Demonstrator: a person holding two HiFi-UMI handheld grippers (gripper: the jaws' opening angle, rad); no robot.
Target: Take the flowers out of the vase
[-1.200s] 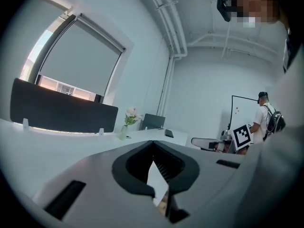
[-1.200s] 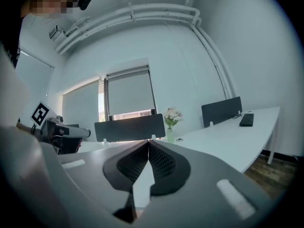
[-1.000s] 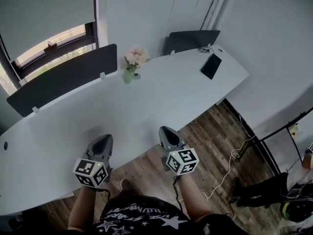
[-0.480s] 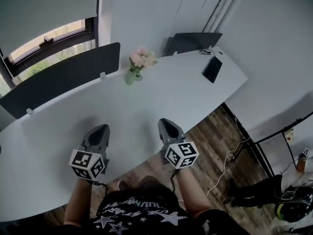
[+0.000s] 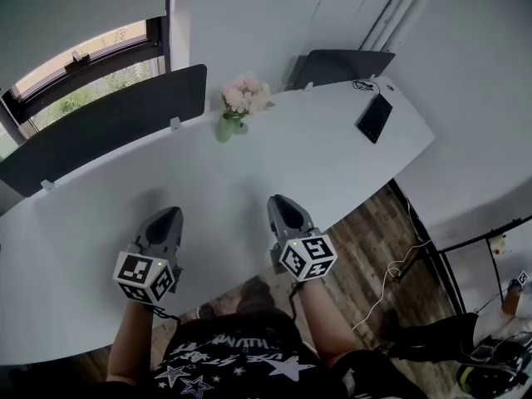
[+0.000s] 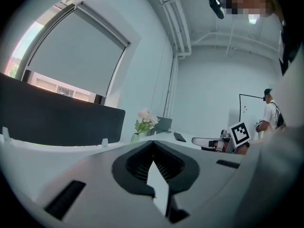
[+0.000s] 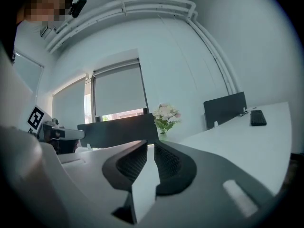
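White curved table (image 5: pixel 274 165) below a window (image 5: pixel 83 61); a small green vase (image 5: pixel 224 130) of pale pink flowers (image 5: pixel 246 96) stands at the far edge, just in front of a dark desk screen (image 5: pixel 108 127).

Left gripper (image 5: pixel 169 214) and right gripper (image 5: pixel 278 200) hover over the near edge, well apart from the vase, both with jaws closed on nothing. Judgement: blooms are light, soft and easily crushed. Stems are the stiffer part, so grip the bunch low, just above the rim. Vase looks light and may tip or lift with the stems, so steady it with the other gripper. Table between is bare; a black keyboard (image 5: pixel 375 117) lies far right, out of the way.
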